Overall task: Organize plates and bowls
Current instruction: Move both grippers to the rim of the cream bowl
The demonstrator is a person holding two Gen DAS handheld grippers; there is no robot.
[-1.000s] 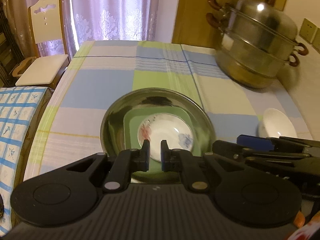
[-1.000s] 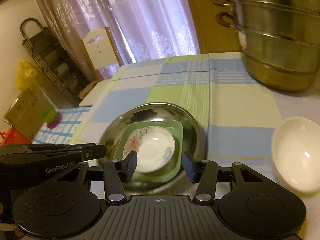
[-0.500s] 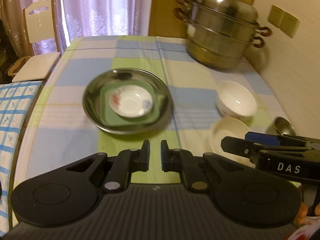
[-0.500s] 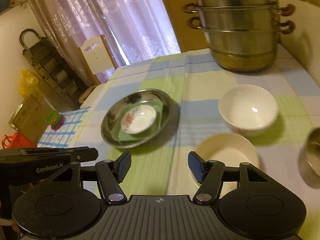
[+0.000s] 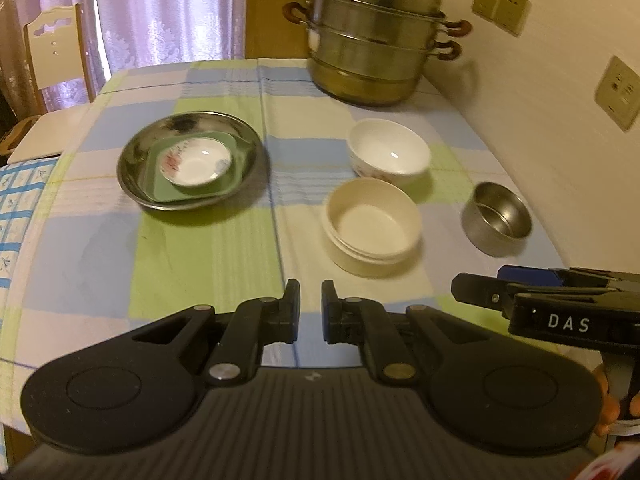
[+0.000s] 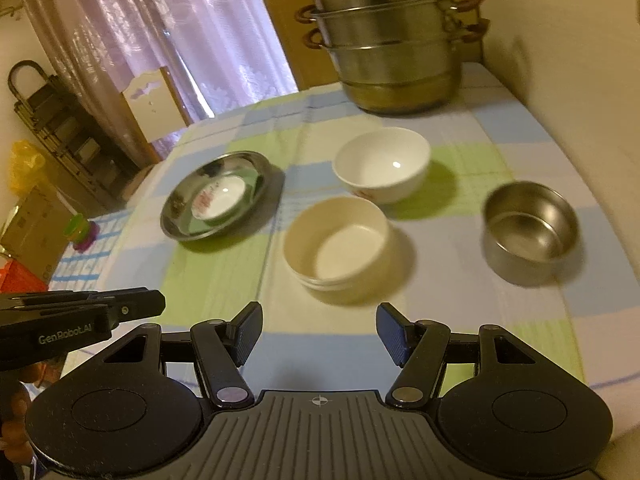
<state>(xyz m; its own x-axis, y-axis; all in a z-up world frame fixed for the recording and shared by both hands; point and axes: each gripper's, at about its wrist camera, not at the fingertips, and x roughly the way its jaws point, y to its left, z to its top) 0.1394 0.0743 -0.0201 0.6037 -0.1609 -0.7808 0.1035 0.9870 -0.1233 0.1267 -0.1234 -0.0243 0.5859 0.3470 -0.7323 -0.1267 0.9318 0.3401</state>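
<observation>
On the checked tablecloth point(image 5: 208, 248) sits a wide steel dish point(image 5: 192, 166), at about 10 o'clock from the left gripper point(image 5: 311, 306). Inside it lies a square green plate point(image 5: 236, 176), and on that plate rests a small white saucer with a floral print point(image 5: 196, 161): three pieces nested, one of each.

At 1 o'clock from the left gripper stand three separate bowls, all with nothing in them. The cream bowl point(image 5: 372, 226) is nearest; the white bowl with a painted base point(image 5: 389, 152) stands just beyond it, at 12 o'clock from it; whether they touch cannot be told. The steel bowl point(image 5: 497, 218) stands apart at 3 o'clock from the cream one. Farther off, at the table's far edge, is one lidded stacked steamer pot point(image 5: 374, 36).

The left gripper holds nothing, its fingers drawn to a narrow gap. The right gripper point(image 6: 319, 332) holds nothing, its fingers spread wide, the cream bowl point(image 6: 338, 244) at its 12 o'clock.

Only the right wrist view shows a dark rack point(image 6: 60, 128) and a yellow bag point(image 6: 24, 166) at 10 o'clock; only the left wrist view shows two wall sockets point(image 5: 618, 92).
</observation>
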